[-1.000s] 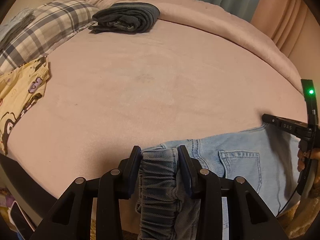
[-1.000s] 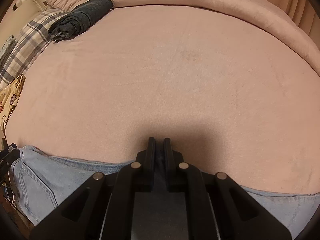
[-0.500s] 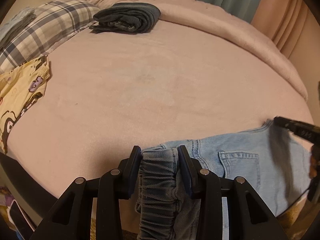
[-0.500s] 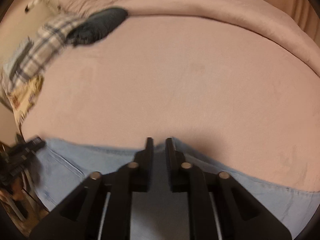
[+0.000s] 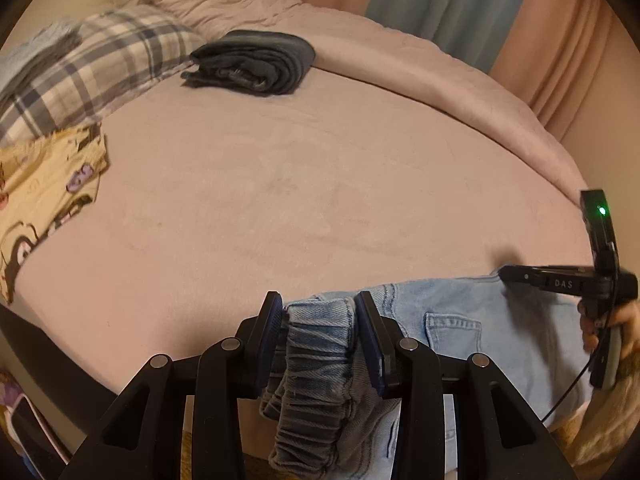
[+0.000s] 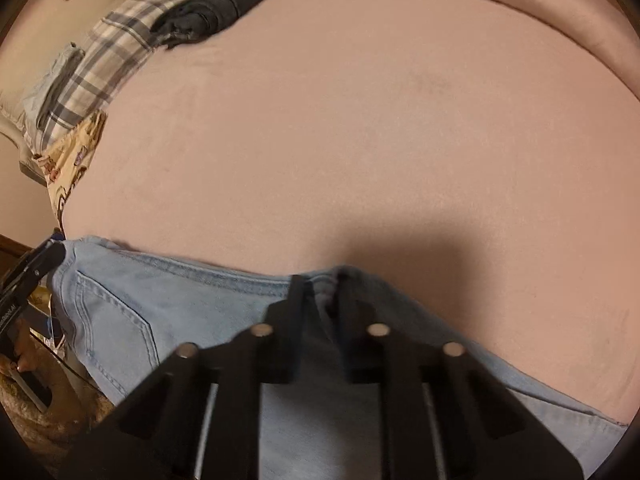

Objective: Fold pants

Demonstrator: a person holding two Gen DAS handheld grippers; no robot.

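Light-blue denim pants [image 5: 472,320] lie at the pink bed's [image 5: 320,184] six-o'clock edge, left gripper [image 5: 318,312] jaws clamping the elastic waistband, right gripper [image 6: 322,280] apparently pinching the seam; keep both taut, level.

Bed cover [image 5: 320,184]: pink, plush, spread across the whole middle of the scene.
Rolled duvet [image 5: 420,68]: pink, along the far and right edge of the bed.
Dark folded garment [image 5: 252,62]: far left, touching the plaid pillow [image 5: 92,68].
Yellow cartoon-print cloth [image 5: 44,184]: left edge, nearer than the pillow.
Curtains [image 5: 460,4]: pink and blue, behind the bed.
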